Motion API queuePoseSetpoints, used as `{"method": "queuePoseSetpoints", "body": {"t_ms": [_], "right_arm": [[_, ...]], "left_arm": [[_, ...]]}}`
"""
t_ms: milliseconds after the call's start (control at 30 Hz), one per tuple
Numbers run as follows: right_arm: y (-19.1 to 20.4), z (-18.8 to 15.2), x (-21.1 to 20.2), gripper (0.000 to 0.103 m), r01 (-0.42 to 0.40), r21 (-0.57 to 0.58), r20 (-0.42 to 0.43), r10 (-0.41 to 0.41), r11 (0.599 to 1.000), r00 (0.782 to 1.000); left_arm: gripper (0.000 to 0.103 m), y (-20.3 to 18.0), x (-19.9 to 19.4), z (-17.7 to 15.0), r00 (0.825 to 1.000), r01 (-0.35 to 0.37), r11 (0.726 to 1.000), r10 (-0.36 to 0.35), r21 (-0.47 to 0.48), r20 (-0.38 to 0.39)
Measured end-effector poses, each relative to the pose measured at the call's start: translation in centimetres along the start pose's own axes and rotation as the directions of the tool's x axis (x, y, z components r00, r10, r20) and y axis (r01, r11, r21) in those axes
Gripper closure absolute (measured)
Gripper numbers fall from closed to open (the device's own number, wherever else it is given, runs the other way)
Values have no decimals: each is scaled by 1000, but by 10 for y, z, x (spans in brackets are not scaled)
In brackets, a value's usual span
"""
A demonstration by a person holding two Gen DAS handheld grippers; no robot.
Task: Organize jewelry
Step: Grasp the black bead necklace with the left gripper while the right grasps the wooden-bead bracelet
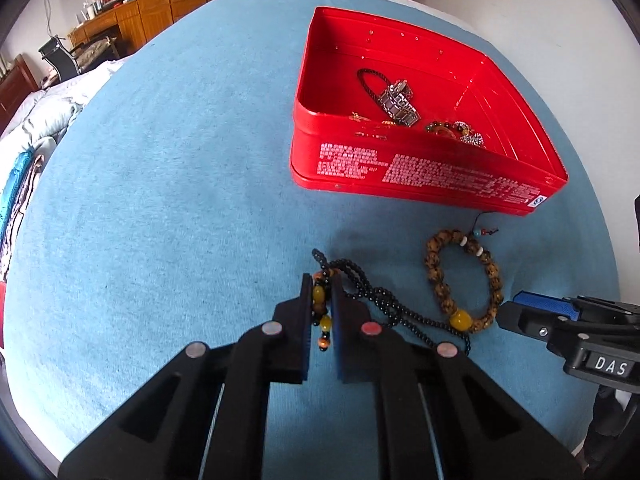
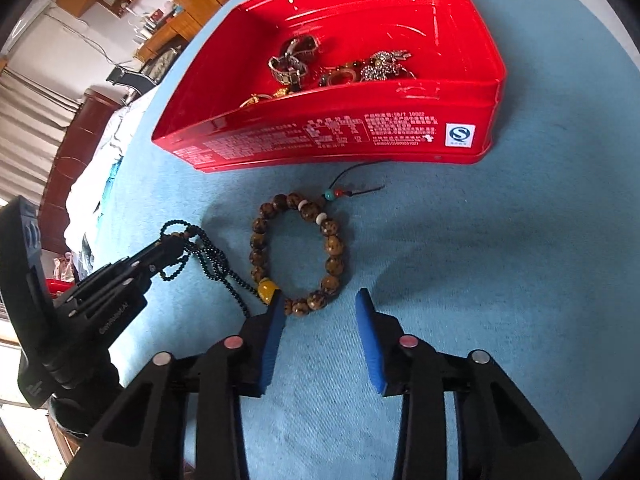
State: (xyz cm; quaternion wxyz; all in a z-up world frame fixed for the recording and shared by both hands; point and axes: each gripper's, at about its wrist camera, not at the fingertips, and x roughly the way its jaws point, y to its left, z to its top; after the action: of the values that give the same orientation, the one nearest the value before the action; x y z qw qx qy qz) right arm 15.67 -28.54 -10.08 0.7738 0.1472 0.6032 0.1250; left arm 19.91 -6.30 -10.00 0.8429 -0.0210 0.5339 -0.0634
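Nearest to you, your left gripper has its jaws clamped on the amber-bead end of the black bead necklace, and the rest of the strand trails off to the right across the blue surface. Your right gripper is still apart, jaws partly open with nothing pinched yet. The brown bead bracelet lies flat just ahead of those jaws, its near edge sitting right by the left pad, so the ring is a bit left of centre. I'd nudge left so both pads straddle the near rim. The right hand is clearly the closer one. The red tin sits just beyond the bracelet, with other pieces already inside. Watch the necklace strand touching the bracelet's yellow bead.
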Motion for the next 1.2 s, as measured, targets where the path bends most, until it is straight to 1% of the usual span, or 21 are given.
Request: {"method": "queuePoseSetpoints", "body": {"t_ms": [500, 567, 667, 733, 967, 1033, 1200], "right_arm": [[7, 16, 17, 70, 54, -26, -7, -54, 998, 999], [9, 17, 18, 72, 66, -29, -3, -66, 997, 998], [11, 17, 19, 82, 100, -33, 7, -100, 994, 995], [12, 17, 21, 91, 117, -32, 13, -117, 993, 993], [6, 10, 17, 91, 84, -18, 41, -83, 996, 996], [6, 4, 14, 92, 73, -28, 51, -72, 997, 996], [13, -8, -5, 92, 78, -64, 89, -72, 995, 993]], "left_arm": [[96, 1, 5, 8, 1000, 16, 1000, -16, 2, 3], [96, 1, 5, 9, 1000, 15, 1000, -15, 3, 5], [96, 0, 6, 9, 1000, 16, 1000, -16, 5, 5], [96, -1, 5, 8, 1000, 15, 1000, -15, 7, 6], [96, -4, -1, 5, 1000, 15, 1000, -15, 9, 17], [96, -5, -6, 3, 1000, 16, 1000, -17, 13, 26], [96, -8, -18, -2, 998, 25, 999, -27, 26, 48]]}}
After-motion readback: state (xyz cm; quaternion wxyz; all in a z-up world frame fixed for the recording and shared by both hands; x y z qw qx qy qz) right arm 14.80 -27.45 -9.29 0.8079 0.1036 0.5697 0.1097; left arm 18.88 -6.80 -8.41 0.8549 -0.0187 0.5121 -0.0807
